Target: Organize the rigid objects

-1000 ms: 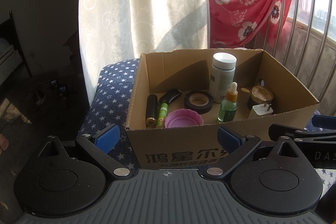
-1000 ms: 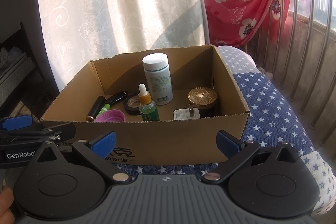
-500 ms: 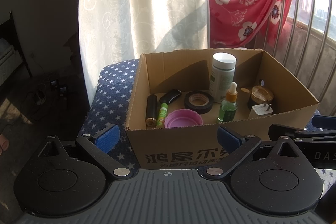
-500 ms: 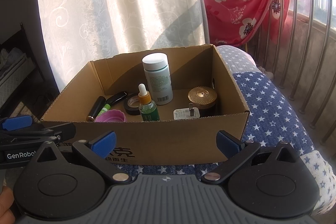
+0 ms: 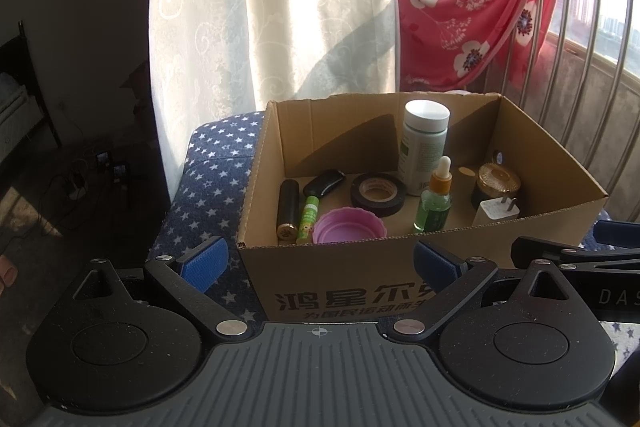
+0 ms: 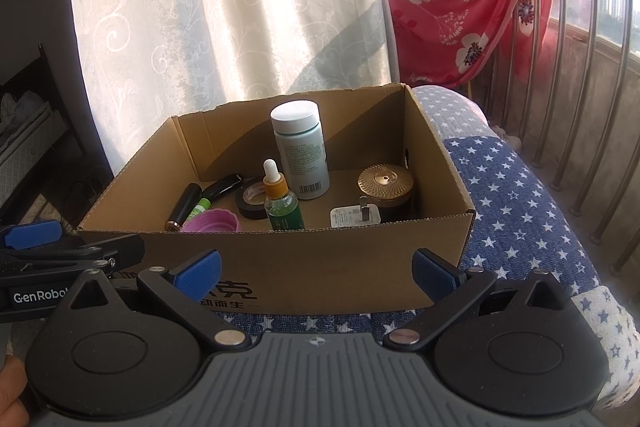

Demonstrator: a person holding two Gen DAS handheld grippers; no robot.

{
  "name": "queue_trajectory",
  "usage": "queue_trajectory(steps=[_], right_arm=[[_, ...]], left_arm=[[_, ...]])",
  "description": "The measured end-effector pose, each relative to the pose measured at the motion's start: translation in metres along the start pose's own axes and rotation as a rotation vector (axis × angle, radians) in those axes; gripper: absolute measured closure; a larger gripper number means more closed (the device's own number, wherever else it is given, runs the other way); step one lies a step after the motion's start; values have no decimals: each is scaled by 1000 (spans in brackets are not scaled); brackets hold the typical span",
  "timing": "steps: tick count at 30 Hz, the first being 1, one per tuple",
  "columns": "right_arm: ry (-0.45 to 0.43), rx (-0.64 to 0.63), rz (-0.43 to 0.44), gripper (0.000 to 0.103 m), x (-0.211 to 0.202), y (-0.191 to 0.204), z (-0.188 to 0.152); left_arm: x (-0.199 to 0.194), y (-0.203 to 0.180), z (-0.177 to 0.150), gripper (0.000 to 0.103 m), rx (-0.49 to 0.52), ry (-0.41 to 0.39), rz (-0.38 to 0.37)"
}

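Both grippers, left [image 5: 320, 261] and right [image 6: 318, 271], stand wide and empty just before the cardboard box [image 6: 352, 259]. Contents inside: white bottle [image 6: 300, 151], dropper bottle [image 6: 280, 201], tape roll [image 5: 378, 193], charger plug [image 6: 354, 217]. Risk: the upright dropper bottle likely topples if a finger clips it during entry

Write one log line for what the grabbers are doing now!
left gripper: open, empty | right gripper: open, empty | both in front of cardboard box | items inside box
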State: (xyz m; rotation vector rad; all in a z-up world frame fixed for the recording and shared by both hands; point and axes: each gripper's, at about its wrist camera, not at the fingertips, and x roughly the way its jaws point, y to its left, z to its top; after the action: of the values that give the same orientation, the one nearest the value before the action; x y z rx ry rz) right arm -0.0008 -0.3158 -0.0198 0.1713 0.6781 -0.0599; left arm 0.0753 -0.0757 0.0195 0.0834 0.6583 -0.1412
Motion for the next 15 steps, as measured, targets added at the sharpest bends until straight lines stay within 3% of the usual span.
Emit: queue_trajectory(steps=[15], right_arm=[[3, 6, 3, 0, 1, 0, -1]], left_arm=[[1, -1, 0, 3, 0, 5, 4]])
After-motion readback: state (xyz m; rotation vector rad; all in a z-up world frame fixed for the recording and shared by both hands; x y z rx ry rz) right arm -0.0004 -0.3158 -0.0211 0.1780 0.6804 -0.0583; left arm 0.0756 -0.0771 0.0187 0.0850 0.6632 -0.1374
